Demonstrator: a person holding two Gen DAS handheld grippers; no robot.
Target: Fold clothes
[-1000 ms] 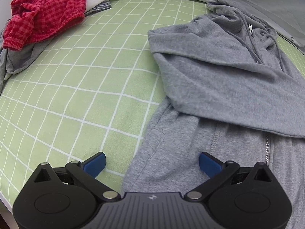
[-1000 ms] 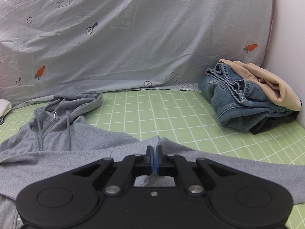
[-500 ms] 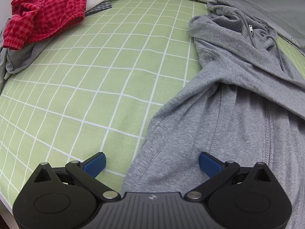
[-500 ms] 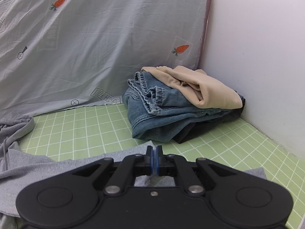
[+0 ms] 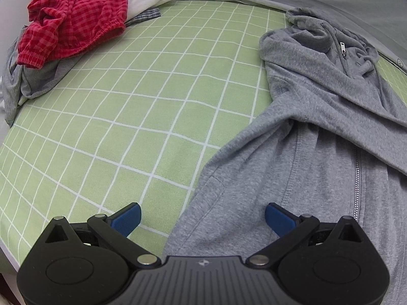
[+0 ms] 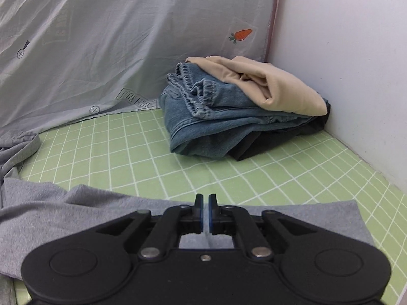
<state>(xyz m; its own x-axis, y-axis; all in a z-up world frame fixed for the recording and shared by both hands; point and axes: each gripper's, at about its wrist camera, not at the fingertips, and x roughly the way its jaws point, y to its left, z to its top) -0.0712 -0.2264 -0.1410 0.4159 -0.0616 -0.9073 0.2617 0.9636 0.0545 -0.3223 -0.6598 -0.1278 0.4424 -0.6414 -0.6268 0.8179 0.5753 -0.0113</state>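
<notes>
A grey zip hoodie (image 5: 318,132) lies on the green checked sheet (image 5: 127,117), hood at the far right, one sleeve folded across its chest. My left gripper (image 5: 202,218) is open and empty, just above the hoodie's lower left side. In the right wrist view the hoodie's sleeve (image 6: 101,208) lies flat across the sheet under my right gripper (image 6: 206,212). Its jaws stand a narrow slit apart, with no cloth visibly between them.
A red checked garment (image 5: 73,33) lies on a pile of grey and white clothes at the far left. Folded jeans (image 6: 216,122) with a beige garment (image 6: 267,86) on top sit in the corner by the white wall (image 6: 343,63). A grey carrot-print cloth (image 6: 101,38) hangs behind.
The right gripper carried the sleeve rightward across the hoodie and its jaws have just parted a little. The folded sleeve now lies narrower over the chest. The left gripper has not moved.
</notes>
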